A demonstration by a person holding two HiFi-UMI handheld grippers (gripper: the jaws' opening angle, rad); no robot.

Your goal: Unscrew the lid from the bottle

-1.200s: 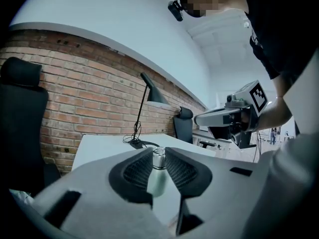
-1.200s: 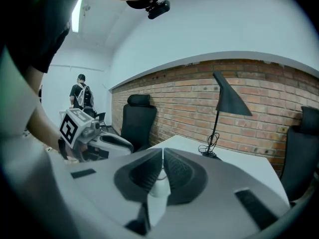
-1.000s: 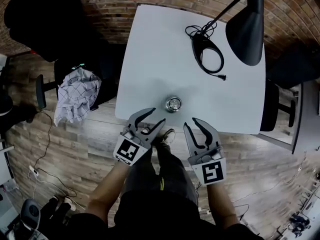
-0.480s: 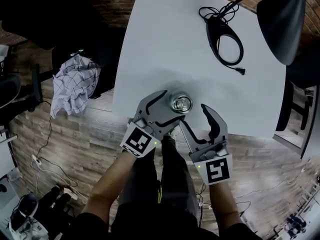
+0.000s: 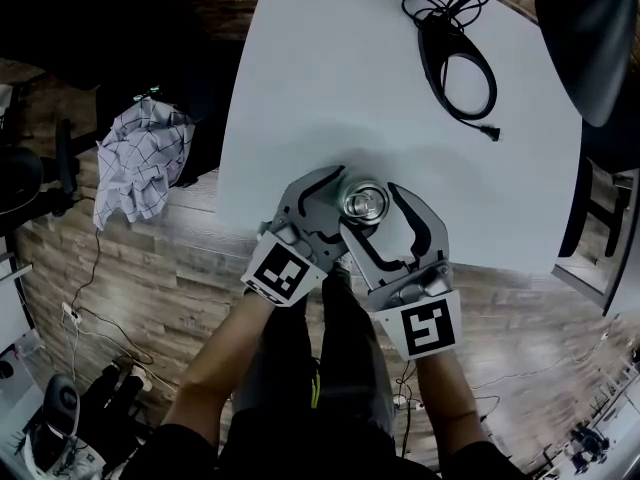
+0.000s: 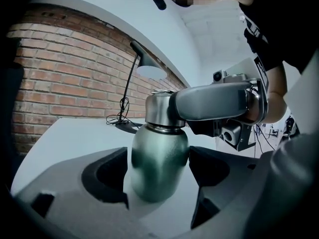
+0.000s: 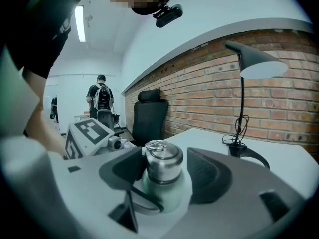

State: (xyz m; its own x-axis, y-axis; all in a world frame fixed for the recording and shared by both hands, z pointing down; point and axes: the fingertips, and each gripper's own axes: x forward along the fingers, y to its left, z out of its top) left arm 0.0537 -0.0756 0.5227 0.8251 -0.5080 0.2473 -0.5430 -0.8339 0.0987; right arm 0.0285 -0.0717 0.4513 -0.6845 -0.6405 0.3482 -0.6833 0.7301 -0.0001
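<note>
left gripper (image 6: 159, 172) jaws just opening wide, straddling bottle (image 6: 158, 148) body, not clamping | right gripper (image 7: 167, 176) jaws also just opening, straddling lid (image 7: 162, 159) | bottle standing upright near table (image 5: 330, 78) front edge between the 2 grippers

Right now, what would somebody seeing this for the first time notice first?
The green metal bottle at the near edge of the white table draws the eye, bracketed by two handheld grippers. The left gripper stands around its body and the right gripper around its steel lid. Both sets of jaws have just been opening, and neither looks clamped yet. A black lamp hangs over the table's far side.
</note>
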